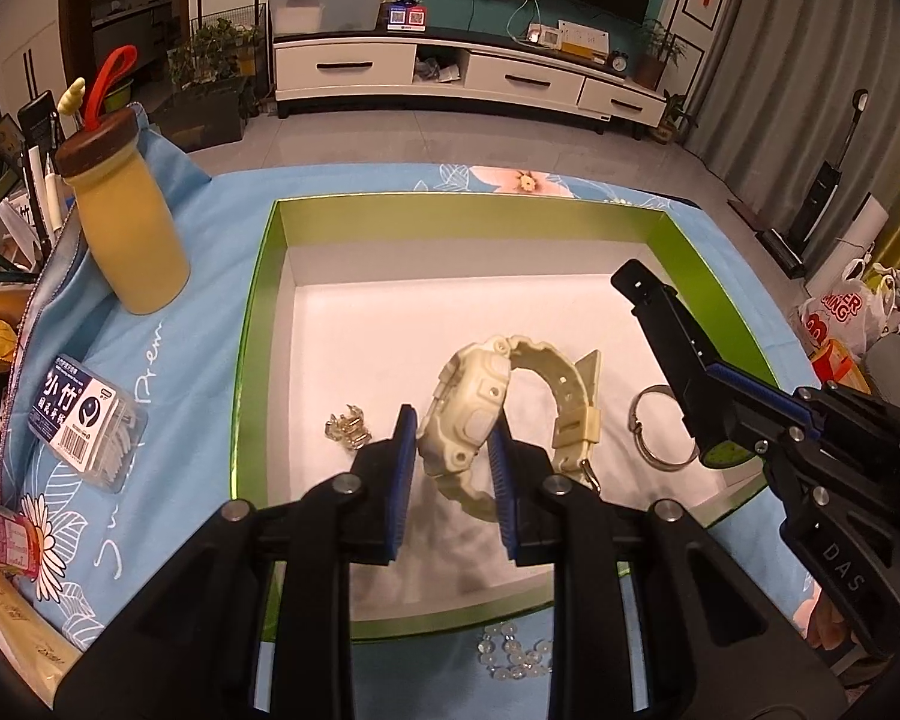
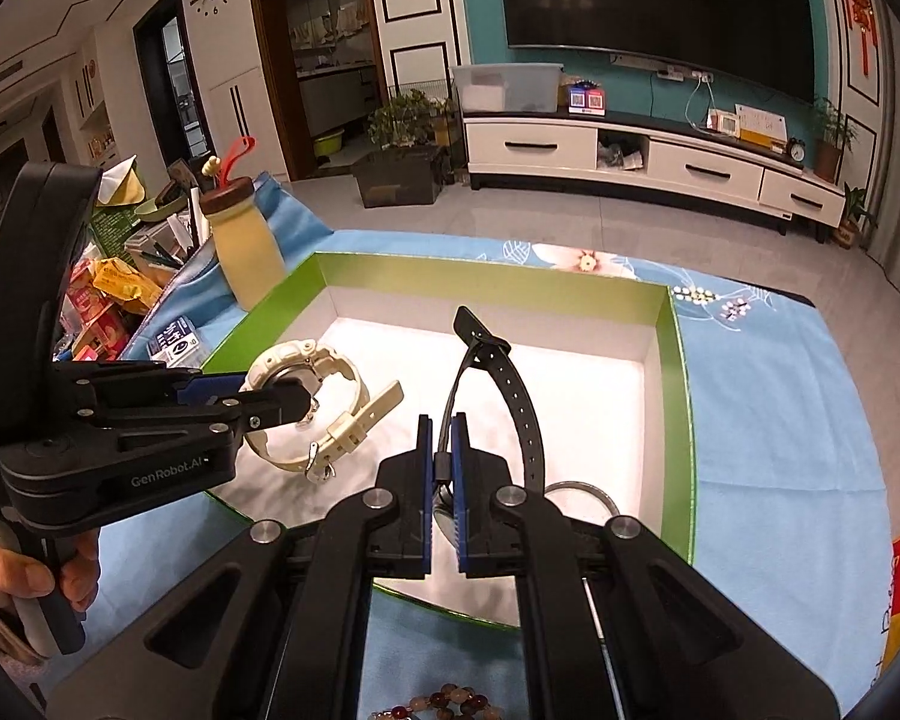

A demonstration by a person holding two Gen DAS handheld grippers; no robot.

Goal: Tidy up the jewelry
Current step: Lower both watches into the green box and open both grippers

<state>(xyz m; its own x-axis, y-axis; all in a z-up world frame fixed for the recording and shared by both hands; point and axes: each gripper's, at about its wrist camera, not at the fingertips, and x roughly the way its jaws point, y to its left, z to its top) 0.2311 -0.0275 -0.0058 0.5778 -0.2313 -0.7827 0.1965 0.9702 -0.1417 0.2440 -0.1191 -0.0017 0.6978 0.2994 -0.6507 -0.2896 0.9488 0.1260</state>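
Note:
A green box (image 1: pixel 258 312) with a white floor sits on the blue cloth; it also shows in the right wrist view (image 2: pixel 678 372). My left gripper (image 1: pixel 453 456) is shut on a cream watch (image 1: pixel 468 420), held over the box floor; the watch also shows in the right wrist view (image 2: pixel 306 384). My right gripper (image 2: pixel 443 480) is shut on a black watch (image 2: pixel 510 384), its strap (image 1: pixel 660 312) sticking up over the box. A silver ring bangle (image 1: pixel 660 426) and a small gold clip (image 1: pixel 348 426) lie in the box.
A pale bead bracelet (image 1: pixel 513 651) lies on the cloth in front of the box, and a reddish bead bracelet (image 2: pixel 444 702) shows below my right gripper. A yellow bottle (image 1: pixel 132 228) and a small plastic case (image 1: pixel 87 420) stand left of the box. Clutter lines the left edge.

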